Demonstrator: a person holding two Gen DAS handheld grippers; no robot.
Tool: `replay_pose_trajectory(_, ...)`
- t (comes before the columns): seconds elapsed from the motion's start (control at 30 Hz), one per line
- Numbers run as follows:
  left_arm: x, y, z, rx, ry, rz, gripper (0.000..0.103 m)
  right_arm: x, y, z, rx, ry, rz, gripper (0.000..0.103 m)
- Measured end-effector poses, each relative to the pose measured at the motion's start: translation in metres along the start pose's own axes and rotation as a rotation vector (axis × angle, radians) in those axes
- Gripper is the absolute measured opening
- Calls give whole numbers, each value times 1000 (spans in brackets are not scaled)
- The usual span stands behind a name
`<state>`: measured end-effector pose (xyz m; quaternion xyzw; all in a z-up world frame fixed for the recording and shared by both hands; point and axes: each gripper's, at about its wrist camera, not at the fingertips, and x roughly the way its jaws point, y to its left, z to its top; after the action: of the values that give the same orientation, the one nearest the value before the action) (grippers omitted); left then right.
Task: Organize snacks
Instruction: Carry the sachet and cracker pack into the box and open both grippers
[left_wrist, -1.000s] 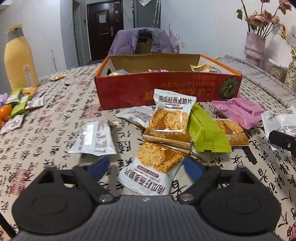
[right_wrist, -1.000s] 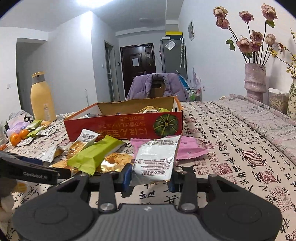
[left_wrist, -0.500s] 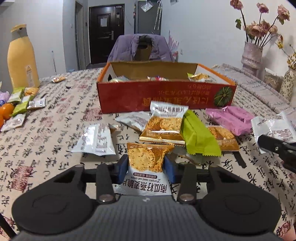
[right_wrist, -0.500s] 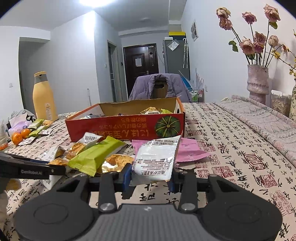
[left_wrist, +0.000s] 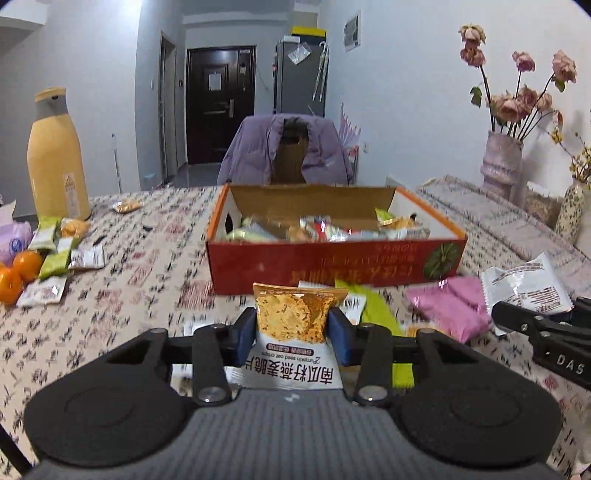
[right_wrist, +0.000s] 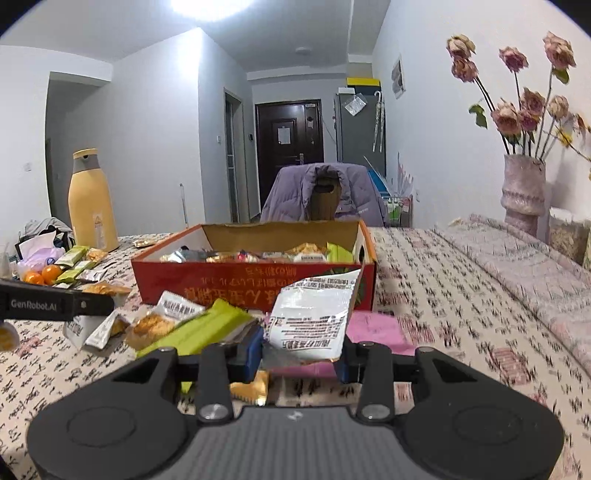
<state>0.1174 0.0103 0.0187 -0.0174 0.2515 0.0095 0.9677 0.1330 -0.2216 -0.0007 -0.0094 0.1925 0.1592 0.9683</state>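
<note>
I see glossy plastic film on the oat crisp packet (left_wrist: 295, 325), matt red cardboard on the snack box (left_wrist: 332, 258), and printed cloth over the surface (left_wrist: 147, 266).

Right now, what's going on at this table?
A person is sorting snacks with two handheld tools. The left tool is shut on an orange-and-white pumpkin seed oat crisp packet, lifted off the table. The right tool is shut on a white printed snack packet. Both face the open red cardboard box, already holding snacks. More packets lie loose on the patterned tablecloth.
</note>
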Motion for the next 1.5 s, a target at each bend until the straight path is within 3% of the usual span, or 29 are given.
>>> replay_pose_trajectory(0.43,28,-15,60,23,-96,-9,43,43,12,56,-89,-64,6,38)
replay_pose_trajectory(0.93,102,-4,113,-38,-99,49,43,135,19,102,-115,-16,8,38)
replay_pose_trajectory(1.1,133,4,117,-81,-77,84,43,165,20,107,-98,5,-8,38)
replay_pose_trajectory(1.27,156,10,100,-92,-78,141,43,183,18,94,-96,7,-27,38)
replay_pose_trajectory(1.5,171,16,86,-87,-42,115,45,197,11,84,-89,65,-17,37)
